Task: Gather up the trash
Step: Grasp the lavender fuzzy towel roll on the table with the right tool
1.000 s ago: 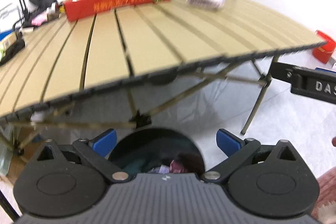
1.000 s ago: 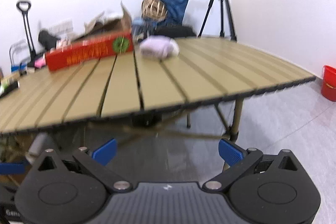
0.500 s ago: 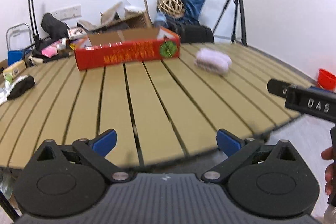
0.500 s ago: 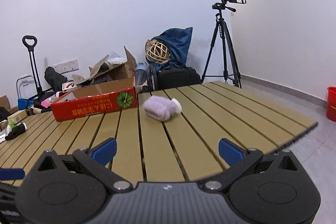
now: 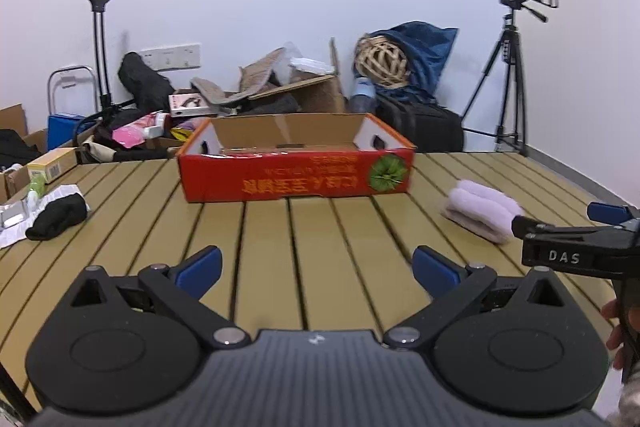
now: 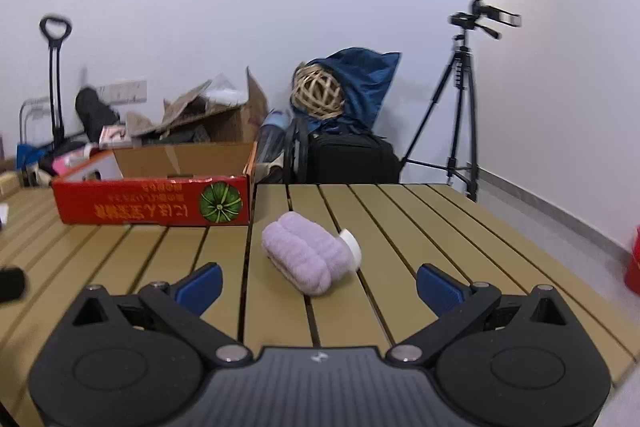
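Both grippers hover low over the near edge of the slatted table [image 5: 312,227], empty.

Left gripper [image 5: 316,269]: jaws spread wide, nothing between the blue pads. It points straight at the red box [image 5: 296,175], with only bare slats between.

Right gripper [image 6: 318,285]: jaws equally wide, nothing held. The lilac rolled cloth [image 6: 306,253] lies just ahead of it, slightly left of the midline between the fingertips and nearer than the red box. A small white piece [image 6: 352,245] touches the cloth's right end; cannot tell what it is.

Judgement: the wide spread suits the bulky, soft roll, and the right gripper is lined up as the one to take it. The left looks to be waiting.

Red box: open top, lettering upside down, sits across the middle slats beyond the cloth and to its left. It looks a likely drop-off place for trash, though nothing confirms this.

View differences:
- Left wrist view alone shows the right gripper from the side, right of the red box and close by the cloth, with part of the person's hand [image 5: 618,323] on its handle.
- Left wrist view alone shows clearly the black sock [image 5: 58,217] on white paper [image 5: 24,227], well left of the red box. Likely trash too.
- Right wrist view alone shows the white piece, and a red bucket [image 6: 633,267] on the floor far right of the box.

Behind the box: cardboard clutter, wicker ball, tripod [image 6: 460,107].
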